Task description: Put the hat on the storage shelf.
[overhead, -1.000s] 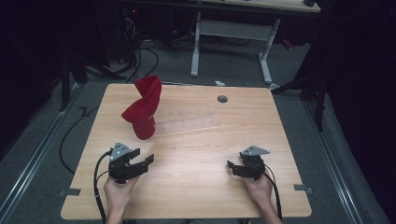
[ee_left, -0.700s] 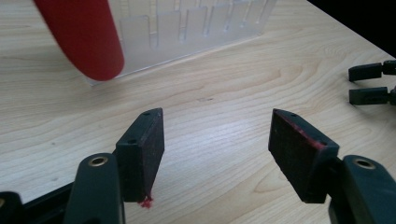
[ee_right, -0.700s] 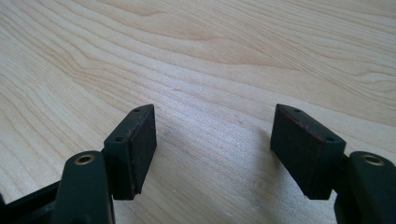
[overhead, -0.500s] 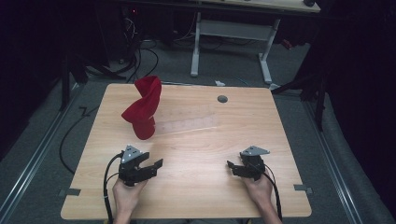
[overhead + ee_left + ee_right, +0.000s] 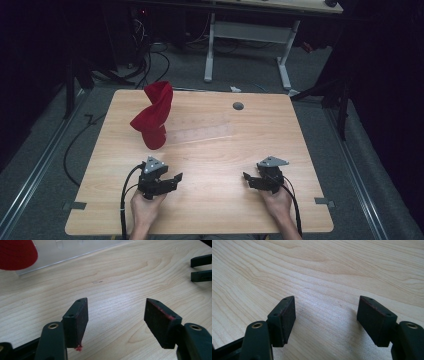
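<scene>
On the bare wooden table (image 5: 210,165), both tongs (image 5: 175,178) (image 5: 246,177) apart, empty; no writing legible.

A pale wooden surface (image 5: 210,165) stands on grey carpeted floor (image 5: 330,130), a small round grey grommet (image 5: 238,106) set near its far edge. Beyond it, a white metal-legged desk frame (image 5: 247,37) stands beside a tangle of black cables (image 5: 150,55). A black cable (image 5: 75,145) loops along the floor at left.
</scene>
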